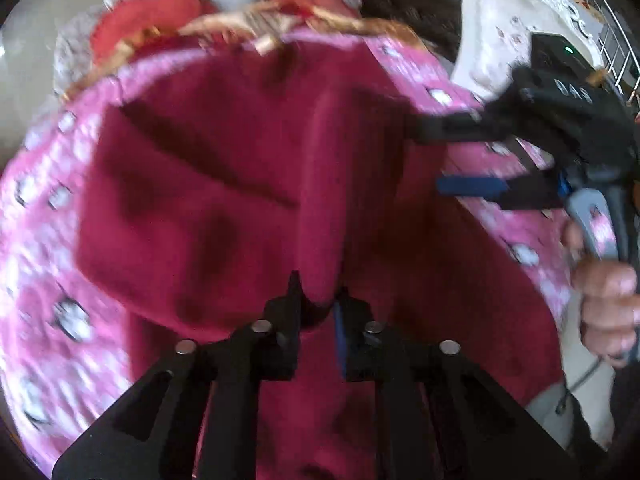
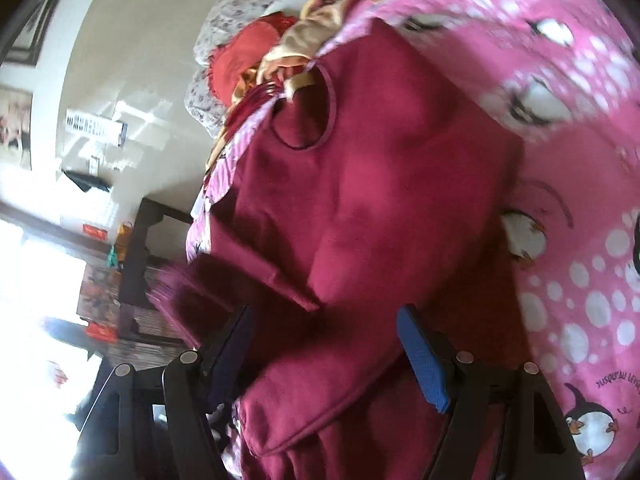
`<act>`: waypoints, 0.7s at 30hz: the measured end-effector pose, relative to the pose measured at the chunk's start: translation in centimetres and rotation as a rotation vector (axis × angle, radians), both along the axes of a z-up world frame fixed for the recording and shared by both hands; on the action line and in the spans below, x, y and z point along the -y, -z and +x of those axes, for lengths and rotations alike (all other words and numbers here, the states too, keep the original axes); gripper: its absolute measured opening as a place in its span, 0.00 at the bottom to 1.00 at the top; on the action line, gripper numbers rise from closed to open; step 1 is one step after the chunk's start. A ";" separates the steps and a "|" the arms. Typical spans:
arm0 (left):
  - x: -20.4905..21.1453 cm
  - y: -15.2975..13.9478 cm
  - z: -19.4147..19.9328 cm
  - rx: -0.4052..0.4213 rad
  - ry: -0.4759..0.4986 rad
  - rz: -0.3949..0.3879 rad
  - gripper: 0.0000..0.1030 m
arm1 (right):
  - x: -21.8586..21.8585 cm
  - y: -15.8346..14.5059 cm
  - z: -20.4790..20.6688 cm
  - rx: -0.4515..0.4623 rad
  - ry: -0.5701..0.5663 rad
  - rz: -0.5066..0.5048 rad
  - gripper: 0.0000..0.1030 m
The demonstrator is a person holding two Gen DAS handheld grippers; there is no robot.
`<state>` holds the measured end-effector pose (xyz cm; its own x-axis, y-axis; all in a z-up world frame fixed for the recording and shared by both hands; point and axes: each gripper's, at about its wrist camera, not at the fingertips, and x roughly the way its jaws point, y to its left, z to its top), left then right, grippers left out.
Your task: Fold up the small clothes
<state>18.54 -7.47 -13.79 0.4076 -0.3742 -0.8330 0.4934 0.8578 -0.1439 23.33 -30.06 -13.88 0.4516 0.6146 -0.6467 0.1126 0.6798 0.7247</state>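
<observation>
A maroon garment (image 1: 200, 200) lies spread on a pink penguin-print blanket (image 1: 48, 280). My left gripper (image 1: 318, 292) is at the bottom of the left wrist view, its jaws narrow and pinched on a raised fold of the maroon cloth. My right gripper (image 1: 432, 158) reaches in from the right with its jaws apart over the garment's edge, held by a person's hand (image 1: 604, 300). In the right wrist view the garment (image 2: 380, 180) shows its round neck opening (image 2: 304, 116). The right gripper (image 2: 324, 316) stands wide open there, with a folded sleeve lying between and below its blue pads (image 2: 424, 360).
A heap of red and gold bedding (image 1: 160, 16) lies at the blanket's far end. A white ornate headboard (image 1: 500, 20) stands at the back right. Off the blanket (image 2: 580, 160) to the left are dark wooden furniture (image 2: 140, 248) and the floor.
</observation>
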 end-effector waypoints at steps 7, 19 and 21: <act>-2.8 -2.3 -2.3 -0.057 0.002 -0.121 0.63 | 0.8 1.4 -0.5 -0.029 -0.037 0.067 0.70; -8.6 0.7 2.8 -0.278 -0.317 -0.252 0.63 | -5.6 1.7 -3.5 -0.065 -0.220 -0.419 0.38; -8.3 0.8 3.4 -0.284 -0.350 -0.212 0.63 | -6.1 2.1 -3.4 -0.089 -0.234 -0.449 0.17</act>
